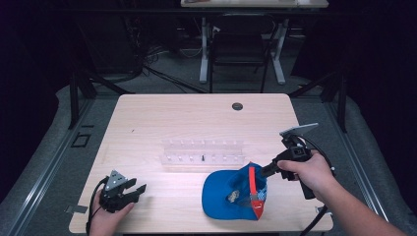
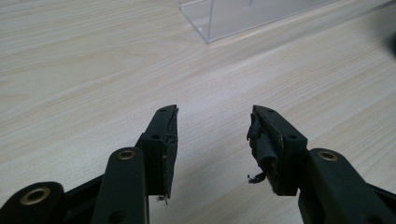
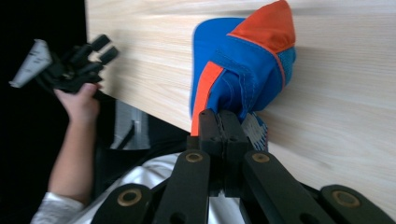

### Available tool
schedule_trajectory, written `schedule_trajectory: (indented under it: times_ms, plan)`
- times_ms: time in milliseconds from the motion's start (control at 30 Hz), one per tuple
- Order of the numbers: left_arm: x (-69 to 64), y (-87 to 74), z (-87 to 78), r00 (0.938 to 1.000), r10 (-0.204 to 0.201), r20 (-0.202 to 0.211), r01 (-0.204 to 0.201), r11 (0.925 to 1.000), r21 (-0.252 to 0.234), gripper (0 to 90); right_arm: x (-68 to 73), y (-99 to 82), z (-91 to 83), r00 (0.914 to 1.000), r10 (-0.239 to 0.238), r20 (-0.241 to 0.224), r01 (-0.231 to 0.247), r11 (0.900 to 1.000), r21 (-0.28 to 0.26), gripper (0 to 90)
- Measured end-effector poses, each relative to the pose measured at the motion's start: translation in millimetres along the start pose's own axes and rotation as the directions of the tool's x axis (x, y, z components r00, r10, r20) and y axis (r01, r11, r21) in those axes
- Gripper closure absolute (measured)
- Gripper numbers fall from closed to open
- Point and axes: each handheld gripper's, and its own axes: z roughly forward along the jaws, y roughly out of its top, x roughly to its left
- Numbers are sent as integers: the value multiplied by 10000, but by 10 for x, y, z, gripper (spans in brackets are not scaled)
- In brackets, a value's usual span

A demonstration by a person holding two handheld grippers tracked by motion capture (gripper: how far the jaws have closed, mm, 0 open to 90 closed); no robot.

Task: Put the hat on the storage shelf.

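Note:
A blue cap (image 1: 221, 191) with orange panels lies at the table's front right, its inside facing up. My right gripper (image 1: 264, 170) reaches in from the right and is shut on the cap's back edge. In the right gripper view the two jaws (image 3: 219, 122) are pressed together on the blue and orange fabric of the cap (image 3: 252, 70). My left gripper (image 1: 139, 190) rests low at the table's front left, held in a hand, open and holding nothing. The left gripper view has its jaws (image 2: 212, 135) apart over bare wood.
A clear acrylic rack (image 1: 201, 152) with small pegs stands across the middle of the table; its corner (image 2: 224, 21) is ahead of the left gripper. A round grommet (image 1: 237, 106) sits near the far edge. A desk and chair (image 1: 241, 49) stand beyond the table.

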Motion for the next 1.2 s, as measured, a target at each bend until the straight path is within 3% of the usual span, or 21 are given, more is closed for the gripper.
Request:
schedule_trajectory:
  times_ms: [33, 67, 200, 533, 633, 667, 767, 933, 1200]
  plan:
    - [0, 0, 0, 10000, 0, 0, 0, 10000, 0, 520, 0, 0, 0, 10000, 0, 0, 0, 10000, 0, 900]
    - [-1, -5, 7, 10000, -24, -43, 24, 10000, -95, 519, -5, 5, -26, 9994, -68, -333, 74, 9998, 175, 900]
    - [2, 0, 1, 10000, -22, -14, 22, 10000, -19, 519, 52, 3, -29, 9974, 177, -700, -189, 9997, -154, 900]
    - [-3, -2, 15, 10000, 13, -36, -13, 10000, -47, 520, 211, 43, -147, 9872, -218, -1578, 162, 9992, -362, 900]
    - [-3, -2, 14, 10000, 11, -38, -12, 10000, -48, 519, 298, 45, -168, 9833, -342, -1787, 220, 9973, -700, 900]
    - [-3, -2, 14, 10000, 13, -33, -13, 10000, -47, 519, 305, 52, -191, 9823, -526, -1798, 439, 9977, -524, 900]
    - [-3, -2, 11, 10000, 26, -36, -26, 10000, -49, 519, 363, 58, -214, 9798, -615, -1902, 500, 9966, -647, 900]
    - [1, -2, 9, 10000, 19, -1, -19, 10000, 22, 519, 481, 65, -240, 9689, -923, -2297, 713, 9926, -981, 900]
    - [-14, -7, 19, 10000, 37, -58, -37, 10000, 0, 519, 658, 86, -206, 9524, -1352, -2733, 1121, 9888, -985, 900]
